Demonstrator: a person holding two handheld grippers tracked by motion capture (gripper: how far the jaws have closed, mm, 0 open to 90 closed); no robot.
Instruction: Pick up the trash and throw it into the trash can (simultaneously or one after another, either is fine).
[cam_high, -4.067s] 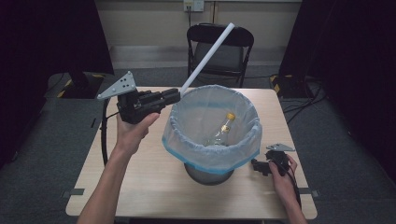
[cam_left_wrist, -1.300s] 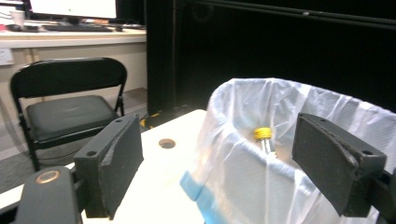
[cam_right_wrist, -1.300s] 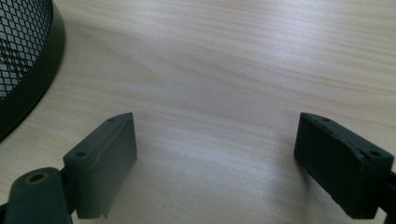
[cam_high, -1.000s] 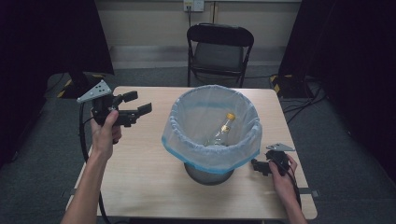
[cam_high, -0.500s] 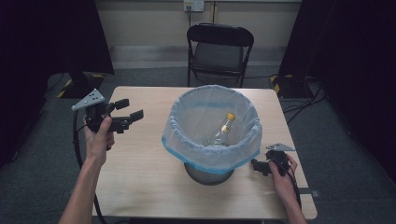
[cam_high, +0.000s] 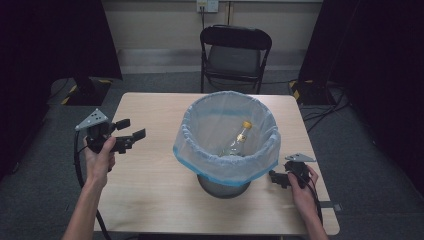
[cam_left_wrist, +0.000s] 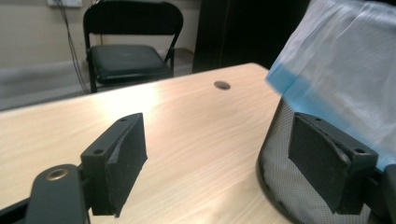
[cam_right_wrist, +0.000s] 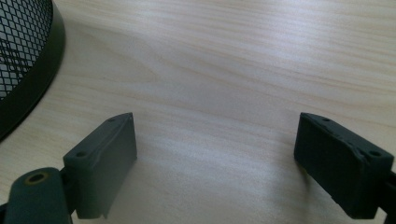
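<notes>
Two black padded jaws of the left gripper (cam_left_wrist: 217, 168) rise from the lower left and lower right of the frame, set wide apart with nothing between them, above a pale wooden table (cam_left_wrist: 187, 121). At the right, a black mesh bin (cam_left_wrist: 275, 172) stands on the table, a pale blue-edged plastic liner (cam_left_wrist: 341, 74) draped over its rim. A small round hole (cam_left_wrist: 222, 85) marks the tabletop upper centre, and a black folding chair (cam_left_wrist: 128, 46) stands beyond the far edge at upper left.

Lined bin (cam_high: 227, 145) blocks mid-table; bare table (cam_high: 150, 200) flanks it.
</notes>
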